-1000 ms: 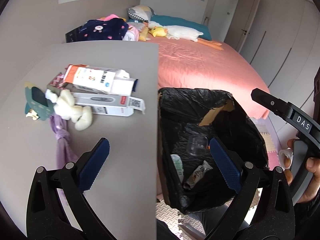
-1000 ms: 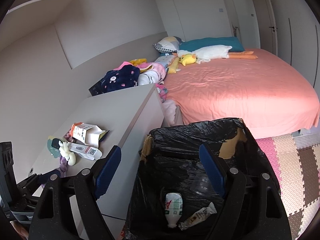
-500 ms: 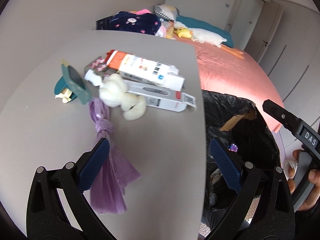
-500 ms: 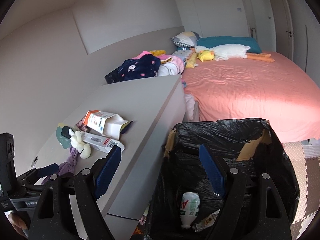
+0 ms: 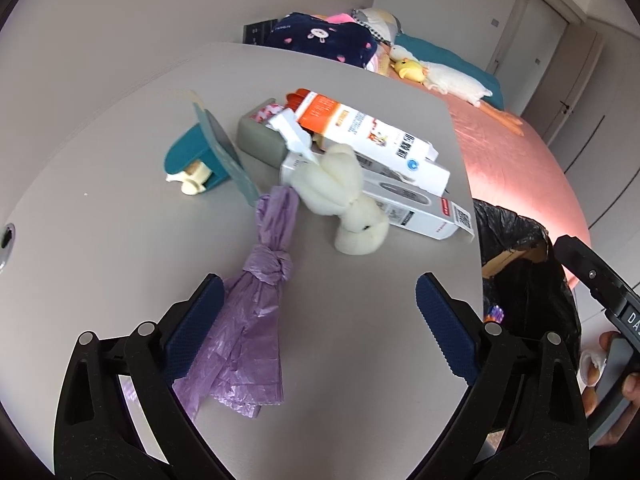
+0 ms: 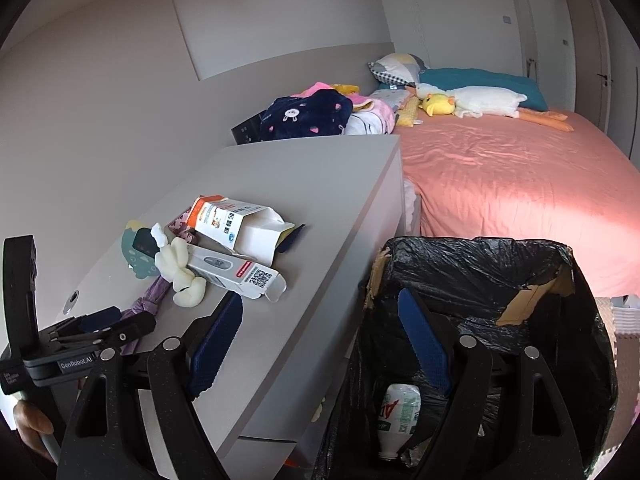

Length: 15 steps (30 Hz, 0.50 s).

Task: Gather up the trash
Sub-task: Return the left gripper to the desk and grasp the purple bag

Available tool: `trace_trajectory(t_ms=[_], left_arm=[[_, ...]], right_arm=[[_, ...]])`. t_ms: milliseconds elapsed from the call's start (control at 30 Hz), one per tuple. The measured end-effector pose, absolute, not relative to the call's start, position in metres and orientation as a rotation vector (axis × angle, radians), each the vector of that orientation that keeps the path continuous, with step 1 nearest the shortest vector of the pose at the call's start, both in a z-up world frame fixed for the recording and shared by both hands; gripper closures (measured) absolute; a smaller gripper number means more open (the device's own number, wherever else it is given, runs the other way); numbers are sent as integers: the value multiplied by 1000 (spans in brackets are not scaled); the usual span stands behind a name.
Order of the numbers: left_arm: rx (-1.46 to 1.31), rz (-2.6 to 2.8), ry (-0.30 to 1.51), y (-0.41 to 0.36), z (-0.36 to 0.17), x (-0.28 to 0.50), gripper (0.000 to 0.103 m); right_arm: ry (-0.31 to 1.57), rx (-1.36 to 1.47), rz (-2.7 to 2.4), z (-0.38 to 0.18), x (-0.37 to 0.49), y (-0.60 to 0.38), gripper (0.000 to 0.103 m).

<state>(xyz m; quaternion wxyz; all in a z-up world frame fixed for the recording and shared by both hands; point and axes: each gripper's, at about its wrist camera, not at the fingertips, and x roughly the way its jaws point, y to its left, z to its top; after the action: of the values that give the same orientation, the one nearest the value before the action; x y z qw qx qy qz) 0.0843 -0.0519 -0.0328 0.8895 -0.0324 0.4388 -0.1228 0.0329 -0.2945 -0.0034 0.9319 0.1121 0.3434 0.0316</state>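
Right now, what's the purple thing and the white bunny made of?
The purple bag looks like thin plastic film: shiny, crinkled and knotted in the middle. The white bunny looks like soft plush fabric, fuzzy and matte, probably stuffed, since it is plump.

On the desk [image 5: 360, 360]: two cardboard boxes, one orange and white [image 5: 372, 136], one white [image 5: 412, 208]; one plush rabbit [image 5: 344, 196]; one purple plastic bag [image 5: 256, 308]; one teal toy [image 5: 208, 156]; one grey case [image 5: 260, 140]. Beside the desk's right edge, one black-lined bin [image 6: 480, 280] with one plastic bottle [image 6: 400, 412].
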Motion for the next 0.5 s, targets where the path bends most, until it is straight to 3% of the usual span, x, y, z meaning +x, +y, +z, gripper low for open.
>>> trace_trajectory(t_ms=[267, 433, 467, 500], left_arm=[[-1, -212, 923, -40, -37, 93, 10], [40, -205, 977, -39, -55, 100, 29], [53, -205, 984, -40, -57, 100, 41], [60, -203, 984, -39, -58, 101, 45]], right_arm=[[730, 209, 98, -11, 46, -274, 22], [749, 206, 126, -15, 58, -258, 23], [751, 205, 130, -16, 60, -255, 23], [753, 202, 135, -17, 62, -252, 23]])
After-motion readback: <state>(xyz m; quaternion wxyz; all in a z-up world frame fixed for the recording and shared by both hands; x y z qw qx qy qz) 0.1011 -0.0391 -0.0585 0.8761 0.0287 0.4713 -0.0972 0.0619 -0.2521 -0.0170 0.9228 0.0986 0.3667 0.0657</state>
